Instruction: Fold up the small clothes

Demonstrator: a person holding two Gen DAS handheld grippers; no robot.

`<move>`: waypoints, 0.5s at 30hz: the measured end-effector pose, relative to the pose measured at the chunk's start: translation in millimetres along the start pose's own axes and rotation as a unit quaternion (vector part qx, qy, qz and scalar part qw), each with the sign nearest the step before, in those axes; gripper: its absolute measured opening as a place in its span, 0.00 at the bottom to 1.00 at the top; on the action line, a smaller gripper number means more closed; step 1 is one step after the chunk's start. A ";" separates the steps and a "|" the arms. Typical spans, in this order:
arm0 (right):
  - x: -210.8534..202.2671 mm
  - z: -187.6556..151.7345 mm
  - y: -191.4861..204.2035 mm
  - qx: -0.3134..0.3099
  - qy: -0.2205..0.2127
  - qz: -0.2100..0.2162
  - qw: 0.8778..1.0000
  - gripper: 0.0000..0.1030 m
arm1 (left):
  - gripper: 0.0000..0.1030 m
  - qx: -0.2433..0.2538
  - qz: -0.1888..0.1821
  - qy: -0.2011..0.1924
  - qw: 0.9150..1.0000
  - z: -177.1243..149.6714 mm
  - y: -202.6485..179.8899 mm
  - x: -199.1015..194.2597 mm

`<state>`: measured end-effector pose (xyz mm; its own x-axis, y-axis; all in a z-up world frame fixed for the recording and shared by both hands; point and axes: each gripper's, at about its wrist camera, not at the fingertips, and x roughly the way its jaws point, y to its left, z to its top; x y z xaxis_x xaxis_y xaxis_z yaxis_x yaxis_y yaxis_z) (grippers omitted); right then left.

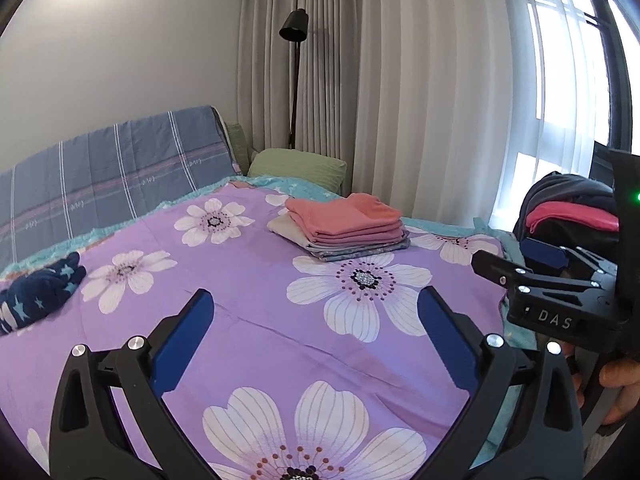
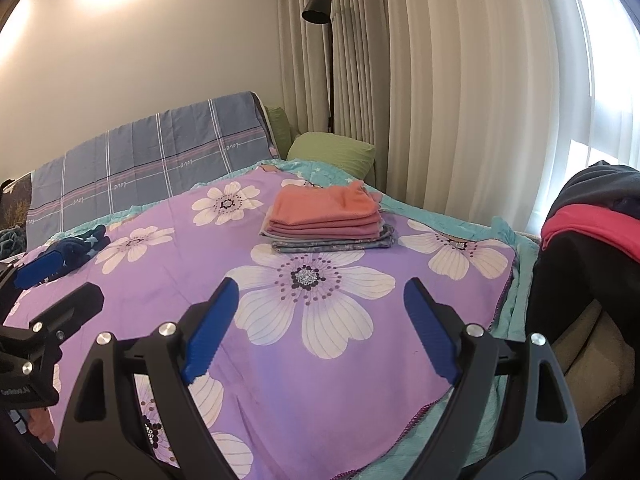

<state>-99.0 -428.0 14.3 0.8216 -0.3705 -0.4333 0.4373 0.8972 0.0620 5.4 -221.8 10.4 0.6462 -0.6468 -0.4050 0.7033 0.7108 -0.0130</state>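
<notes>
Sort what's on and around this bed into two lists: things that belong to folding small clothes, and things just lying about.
Part of the job:
- folded stack, salmon piece on top
- crumpled navy star-print garment, unfolded
- purple floral sheet, the work surface
- left gripper and right gripper, both open, empty

Just lying about:
- green pillow
- black floor lamp
- blue plaid cover
- dark clothes heap with pink layer, off the bed; role unclear

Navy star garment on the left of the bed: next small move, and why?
Probably reach the left gripper toward the navy star garment: it lies crumpled and unfolded on the purple floral sheet, the folded stack looks finished, and both grippers are open and empty.
</notes>
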 end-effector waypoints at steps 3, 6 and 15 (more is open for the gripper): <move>-0.2 0.0 0.3 0.000 0.001 0.000 1.000 0.84 | 0.99 0.006 0.004 -0.003 1.000 -0.3 -2.1 -0.6; 1.5 -0.6 -0.4 0.002 0.002 -0.002 1.000 0.84 | 0.99 0.013 0.009 -0.004 1.000 -0.3 -5.4 -1.1; 6.3 -1.1 -3.7 0.003 0.007 -0.003 1.000 0.84 | 0.99 0.020 0.010 0.003 1.000 -0.8 -8.9 1.0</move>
<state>-95.9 -433.4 10.3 0.8141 -0.3716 -0.4462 0.4440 0.8936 0.0659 -0.4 -228.6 9.4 0.6579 -0.6316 -0.4100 0.7025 0.7110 0.0319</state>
